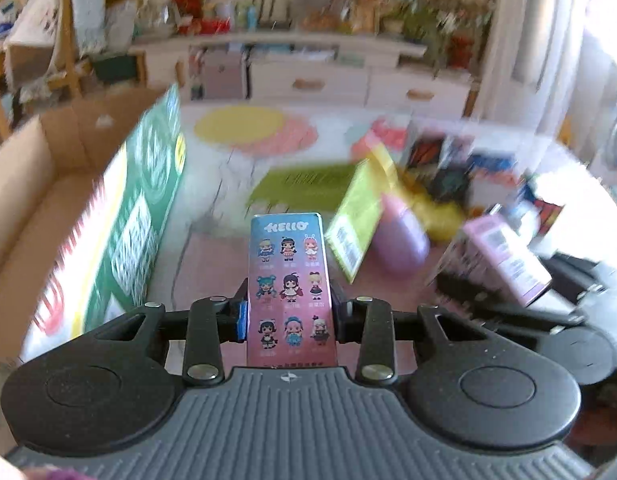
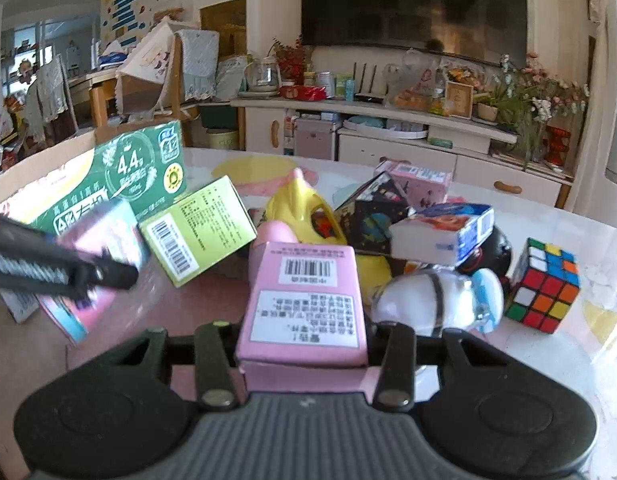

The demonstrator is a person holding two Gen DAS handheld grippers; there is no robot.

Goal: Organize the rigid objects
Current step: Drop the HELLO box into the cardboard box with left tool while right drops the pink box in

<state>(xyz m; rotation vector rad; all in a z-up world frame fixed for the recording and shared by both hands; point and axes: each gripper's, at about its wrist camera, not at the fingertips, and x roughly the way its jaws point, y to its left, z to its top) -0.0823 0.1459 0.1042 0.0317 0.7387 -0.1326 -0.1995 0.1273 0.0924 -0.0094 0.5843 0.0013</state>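
My left gripper [image 1: 289,312] is shut on a tall blue-and-pink box [image 1: 288,256] printed with HELLO and small doll figures, a pad pressing each long side, the box lifted off the table. The right wrist view shows this box [image 2: 100,248] at the left with the left gripper's dark fingers [image 2: 60,268] across it. My right gripper [image 2: 302,340] is shut on a pink box [image 2: 304,296] with a barcode and a white label, its fingers against both sides. This pink box [image 1: 504,260] appears blurred at the right of the left wrist view.
An open cardboard box [image 1: 28,184] stands at the left with a big green carton [image 2: 120,176] leaning in it. On the table lie a lime box [image 2: 200,232], a yellow plastic toy [image 2: 304,208], a dark starry box [image 2: 372,216], a blue-white box [image 2: 440,236], a white capsule [image 2: 436,300] and a Rubik's cube [image 2: 544,284].
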